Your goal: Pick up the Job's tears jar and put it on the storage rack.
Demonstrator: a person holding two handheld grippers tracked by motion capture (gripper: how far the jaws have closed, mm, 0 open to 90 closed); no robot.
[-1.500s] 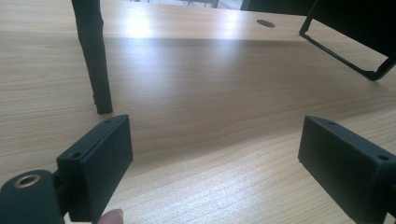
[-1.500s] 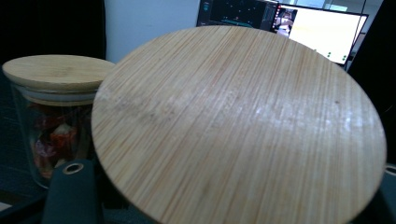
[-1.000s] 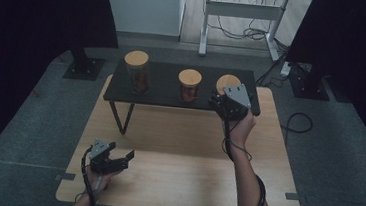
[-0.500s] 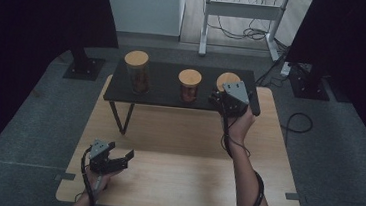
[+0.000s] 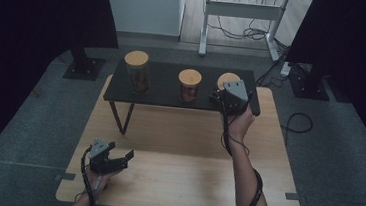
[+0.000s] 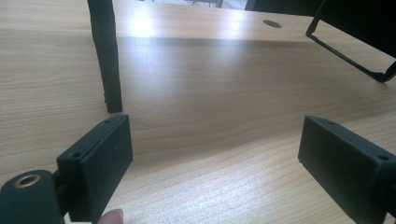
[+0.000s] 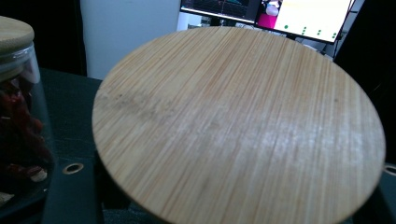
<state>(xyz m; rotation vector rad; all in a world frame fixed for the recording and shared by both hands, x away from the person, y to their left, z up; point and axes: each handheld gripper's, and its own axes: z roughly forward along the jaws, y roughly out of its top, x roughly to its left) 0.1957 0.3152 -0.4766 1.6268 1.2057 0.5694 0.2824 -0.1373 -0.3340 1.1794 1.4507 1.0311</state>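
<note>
Gripping item: rightmost jar (image 5: 227, 82), far right of black shelf (image 5: 161, 93) on my counter (image 5: 174, 182). Right hand-held gripper (image 5: 224, 97) clamped on its sides below the wooden lid (image 7: 238, 126). Likely glass: stiff, slippery, breakable. Left hand-held gripper (image 5: 116, 160) apart, empty, near left.

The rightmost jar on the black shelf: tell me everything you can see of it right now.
The rightmost jar stands at the right end of the black shelf, beside the middle jar. Its round, flat bamboo lid is pale, fine-grained and slightly scuffed, and sits level. The right gripper is closed around the jar below the lid, hiding the body, so its contents cannot be told.
</note>
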